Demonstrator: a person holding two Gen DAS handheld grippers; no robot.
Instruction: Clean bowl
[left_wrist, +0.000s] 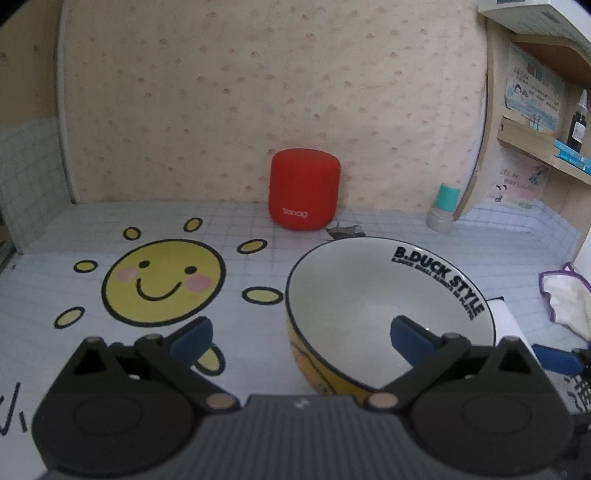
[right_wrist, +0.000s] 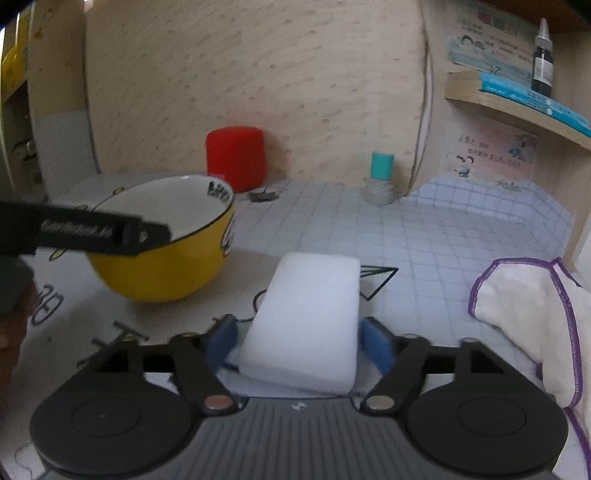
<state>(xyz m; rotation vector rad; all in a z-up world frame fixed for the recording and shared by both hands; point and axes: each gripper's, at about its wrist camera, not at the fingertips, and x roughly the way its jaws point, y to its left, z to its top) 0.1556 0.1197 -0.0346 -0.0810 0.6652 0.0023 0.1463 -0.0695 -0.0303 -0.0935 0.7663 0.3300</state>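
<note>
On the desk's (left_wrist: 332, 221) front half, the left gripper (left_wrist: 301, 338) points down at a slant, jaws spread wide and holding nothing. Its right finger (left_wrist: 410, 338) reaches over the near rim into the bowl (left_wrist: 369, 295), while its left finger (left_wrist: 192, 336) stays outside, over the sun drawing (left_wrist: 162, 282); the bowl's near wall stands between the two pads, and whether either touches it cannot be told. In the right wrist view the same gripper shows as a dark bar across the bowl's near rim.

The bowl, yellow outside and white inside with black lettering under its rim, sits upright toward the desk's middle, in front of the red speaker (left_wrist: 304, 190) at the back edge.

The right gripper (right_wrist: 299, 343) also tilts downward, to the right of the bowl and apart from it. A white sponge block (right_wrist: 310, 317) lies between its blue pads (right_wrist: 376, 345); the jaws stand wide, with a slim gap visible at the right pad, so no firm grip shows. A purple-edged cloth (right_wrist: 535, 317) lies near the desk's right edge.
</note>
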